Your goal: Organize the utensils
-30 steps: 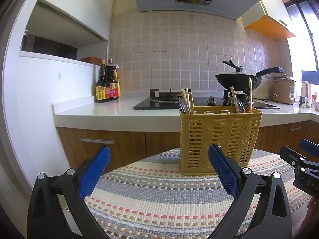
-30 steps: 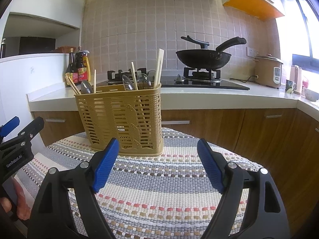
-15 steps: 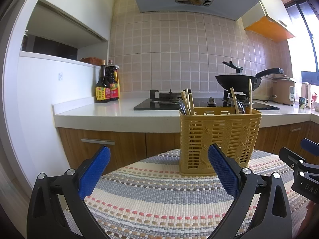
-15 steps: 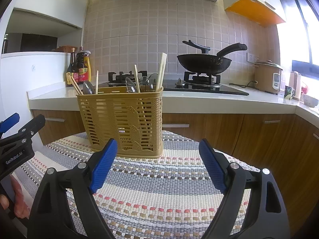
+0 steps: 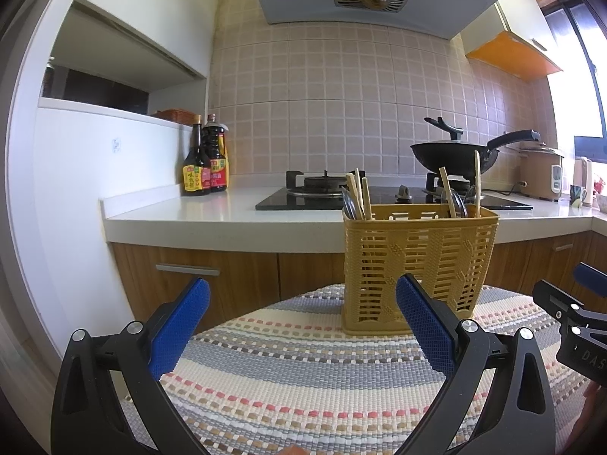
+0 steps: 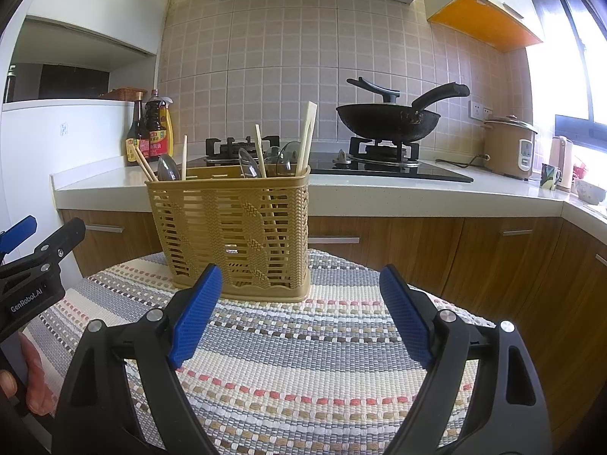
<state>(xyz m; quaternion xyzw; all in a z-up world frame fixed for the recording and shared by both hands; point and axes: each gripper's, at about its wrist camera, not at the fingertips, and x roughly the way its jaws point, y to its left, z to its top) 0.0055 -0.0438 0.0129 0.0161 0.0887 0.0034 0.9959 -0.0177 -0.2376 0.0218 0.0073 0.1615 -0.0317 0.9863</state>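
A yellow plastic utensil basket (image 5: 417, 265) stands upright on a striped woven mat (image 5: 303, 379); it also shows in the right wrist view (image 6: 235, 227). Wooden chopsticks (image 6: 305, 138) and metal spoons (image 6: 169, 168) stick up out of it. My left gripper (image 5: 301, 320) is open and empty, low over the mat, with the basket ahead to its right. My right gripper (image 6: 299, 309) is open and empty, with the basket just ahead to its left. Each gripper shows at the edge of the other's view.
The mat (image 6: 303, 360) covers a small round table. Behind it runs a white kitchen counter (image 5: 189, 216) with a gas hob (image 5: 322, 189), a black wok (image 6: 387, 117), sauce bottles (image 5: 205, 167) and a rice cooker (image 6: 510, 148). Wooden cabinets (image 6: 493, 258) stand below.
Both grippers have risen and tilted slightly, so the basket sits a little lower in each view. Nothing was taken hold of or let go.
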